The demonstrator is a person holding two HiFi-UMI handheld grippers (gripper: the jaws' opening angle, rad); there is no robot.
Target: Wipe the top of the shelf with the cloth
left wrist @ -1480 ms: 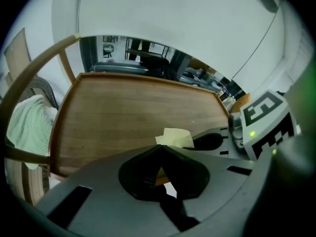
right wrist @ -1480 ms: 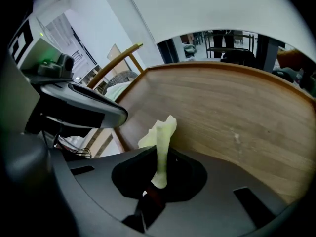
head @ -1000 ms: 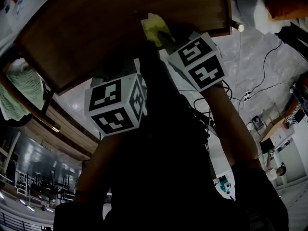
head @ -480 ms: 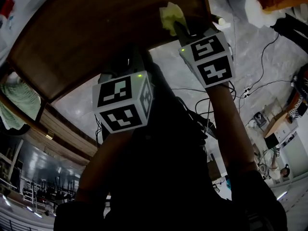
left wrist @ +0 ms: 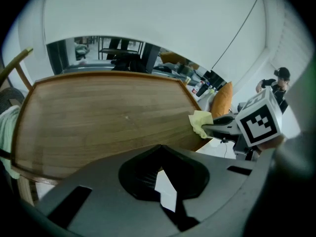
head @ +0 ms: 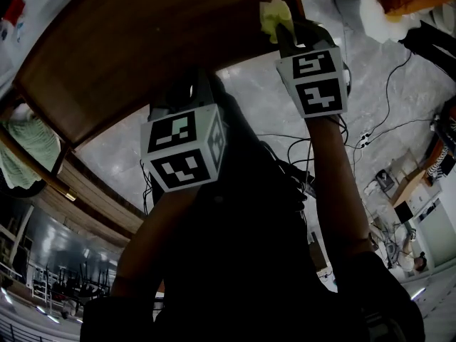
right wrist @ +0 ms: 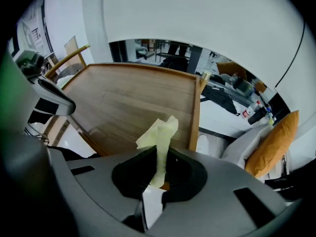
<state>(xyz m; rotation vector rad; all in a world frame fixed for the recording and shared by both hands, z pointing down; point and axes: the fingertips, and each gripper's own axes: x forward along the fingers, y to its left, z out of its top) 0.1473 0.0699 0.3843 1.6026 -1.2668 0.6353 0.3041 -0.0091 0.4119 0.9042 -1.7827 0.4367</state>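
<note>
clamping cloth (right wrist: pixel 159 132), seen r gripper view

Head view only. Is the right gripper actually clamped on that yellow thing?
Observer: Yes, right gripper view shows the right gripper shut on the yellow cloth, a strip standing up between the jaws.
Operator: Left holding anything?
Observer: No, the left gripper is shut and empty, by the shelf top's near edge.
Operator: Cloth on the wood?
Observer: Left gripper view puts it at the top's right edge; contact looks likely, not certain.
</note>
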